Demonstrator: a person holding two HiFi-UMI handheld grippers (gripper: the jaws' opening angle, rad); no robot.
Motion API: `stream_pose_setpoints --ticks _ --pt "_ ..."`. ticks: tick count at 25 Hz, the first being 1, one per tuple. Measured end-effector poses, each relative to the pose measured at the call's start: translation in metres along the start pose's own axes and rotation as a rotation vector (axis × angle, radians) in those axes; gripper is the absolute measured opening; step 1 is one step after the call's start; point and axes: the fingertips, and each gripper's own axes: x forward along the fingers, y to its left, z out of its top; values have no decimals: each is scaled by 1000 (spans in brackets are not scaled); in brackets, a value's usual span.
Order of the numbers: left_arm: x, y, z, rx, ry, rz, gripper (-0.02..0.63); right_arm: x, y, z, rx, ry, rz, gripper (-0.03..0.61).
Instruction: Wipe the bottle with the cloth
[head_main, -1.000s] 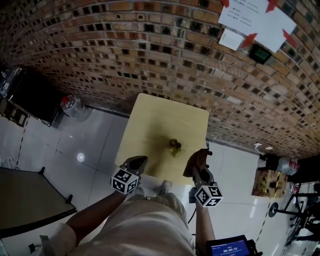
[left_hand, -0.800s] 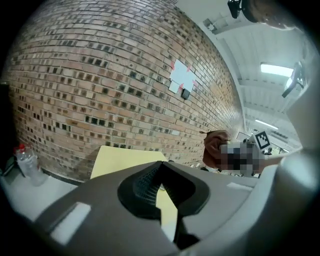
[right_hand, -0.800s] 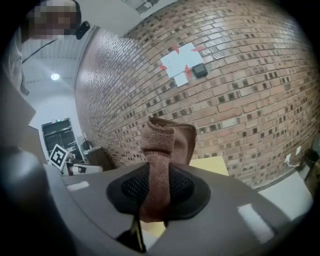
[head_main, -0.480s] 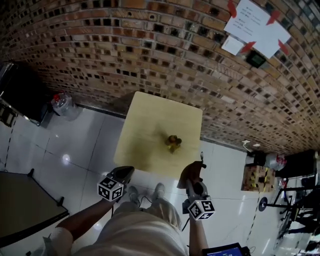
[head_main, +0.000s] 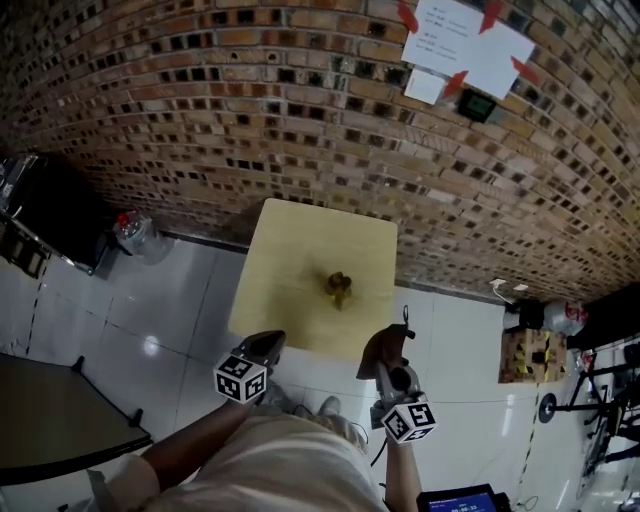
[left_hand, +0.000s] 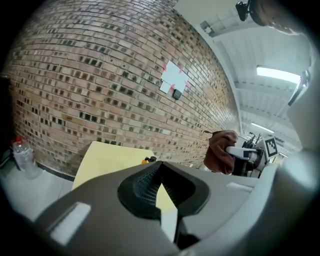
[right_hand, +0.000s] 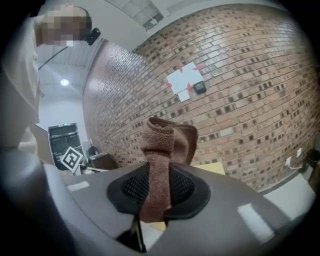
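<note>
Print on wall sheet (head_main: 460, 45) — unreadably small.

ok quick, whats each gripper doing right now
left gripper: closed, nothing between its fingers
right gripper: closed on the brown cloth

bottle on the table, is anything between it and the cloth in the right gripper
Nothing: in the head view only bare yellow table lies between the bottle and the brown cloth clamped in the right gripper.

Terry-textured cloth (right_hand: 158, 165), rough brick wall (head_main: 250, 110), glossy floor (head_main: 150, 300)
</note>
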Motion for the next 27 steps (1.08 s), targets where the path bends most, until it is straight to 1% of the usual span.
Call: stream_pose_setpoints --ticks 2,5,7,9,13,20,27 --pt "13 -20 4 11 -4 -12 12 -11 -8 0 5 -10 5 78" --pt "26 -47 7 46 -9 -25 12 -23 -17 -7 -31 11 20 75" --pt "28 -60 4 64 -2 -29 12 -28 -23 -11 -56 26 31 75" --pt "28 -69 -6 77 21 -32 12 -32 -30 -13 -59 30 35 75" --pt "23 -74 -25 66 61 -18 12 -36 -39 -17 -19 28 33 75" --pt "21 -78 -26 65 47 2 12 -35 -49 -18 89 -9 42 74" --pt "17 -82 -31 67 50 1 12 -42 -49 -28 104 0 37 72"
